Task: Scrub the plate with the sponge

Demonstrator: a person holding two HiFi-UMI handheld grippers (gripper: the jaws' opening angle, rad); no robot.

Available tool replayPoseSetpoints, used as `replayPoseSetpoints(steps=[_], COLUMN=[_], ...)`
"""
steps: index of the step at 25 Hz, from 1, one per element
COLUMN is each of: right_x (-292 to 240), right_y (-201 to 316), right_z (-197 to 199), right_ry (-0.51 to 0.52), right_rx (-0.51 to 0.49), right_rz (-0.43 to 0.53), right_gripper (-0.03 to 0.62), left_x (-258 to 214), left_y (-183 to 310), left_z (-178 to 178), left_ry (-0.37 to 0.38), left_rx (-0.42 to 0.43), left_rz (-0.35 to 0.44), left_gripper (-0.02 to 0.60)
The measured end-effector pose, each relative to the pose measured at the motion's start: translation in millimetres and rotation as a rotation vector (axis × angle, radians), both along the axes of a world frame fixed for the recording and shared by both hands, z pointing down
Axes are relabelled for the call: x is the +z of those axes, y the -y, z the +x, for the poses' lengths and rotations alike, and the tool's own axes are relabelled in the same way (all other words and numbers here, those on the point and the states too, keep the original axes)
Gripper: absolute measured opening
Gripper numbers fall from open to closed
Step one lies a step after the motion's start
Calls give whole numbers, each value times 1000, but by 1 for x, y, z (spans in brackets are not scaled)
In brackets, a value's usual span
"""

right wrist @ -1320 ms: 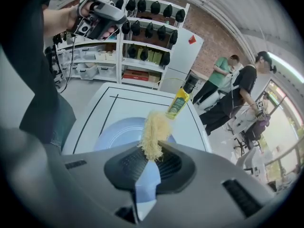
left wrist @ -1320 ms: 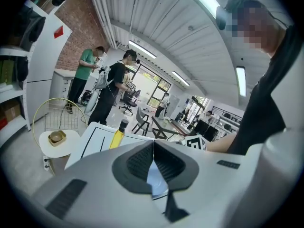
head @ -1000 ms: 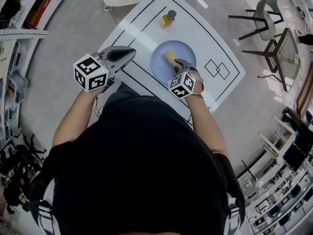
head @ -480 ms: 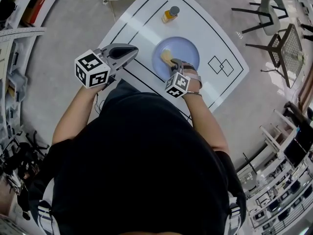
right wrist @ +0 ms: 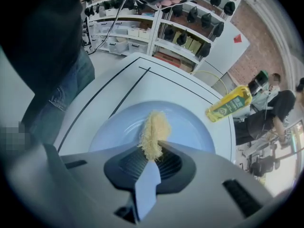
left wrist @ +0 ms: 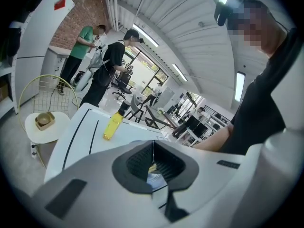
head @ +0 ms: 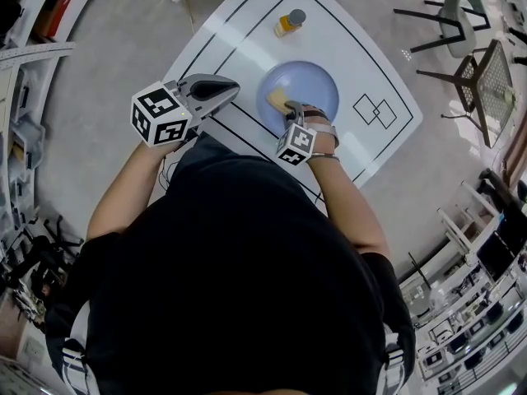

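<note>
The right forearm reaches forward and slightly inward from the body, wrist bent down, so that the right tool (head: 290, 112) tips steeply onto the bench (head: 247, 31). Its marker cube (head: 296, 142) faces up, nearest the person. The left arm is bent and held out to the side, carrying the left tool (head: 221, 89) level above the bench's near-left edge, nose pointing toward the right tool.

In the right gripper view the right tool (right wrist: 152, 152) has its jaws pinched onto the yellow, fibrous sponge (right wrist: 154, 132), which sticks out ahead of the tips and presses on the pale blue plate (right wrist: 190, 127). In the head view the sponge (head: 278, 100) lies on the plate's (head: 317, 85) left part, just ahead of the tool.

The left tool (left wrist: 153, 161) has its jaws fully together, meeting in a thin line with nothing between them. The plate lies just beyond and to the right of its nose, not touching it.

Farther out, past the plate from the right tool, a yellow bottle (head: 288, 23) with a dark cap stands upright on the bench, well apart from both tools.

Compared with a second ago, the sponge and right tool have slid from near the plate's middle toward its left side. The left tool has kept its place beside the plate, jaws unchanged.
</note>
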State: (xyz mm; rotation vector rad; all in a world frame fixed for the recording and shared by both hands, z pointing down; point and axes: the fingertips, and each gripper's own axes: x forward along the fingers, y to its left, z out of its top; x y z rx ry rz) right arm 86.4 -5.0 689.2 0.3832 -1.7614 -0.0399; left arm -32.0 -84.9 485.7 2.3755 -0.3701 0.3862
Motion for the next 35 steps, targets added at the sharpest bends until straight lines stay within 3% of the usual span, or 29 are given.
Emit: replayPoseSetpoints(steps=[6,20,35], right_x=[12,12,16], right_y=[-7,25,54], right_z=[-7,-15,8], right_ry=[-10,-1,-25], right_rx=[-26,-26,68], right_rz=[-32,-9,12], right_gripper=[37,38,39], left_x=[4,9,13], left_y=[1,-2,-7], left_z=[-2,-5,-1], left_ry=[-5,-5,0], left_rx=[1,-7,9], left_rz=[-17,-35,-61], left_gripper=[9,9,9])
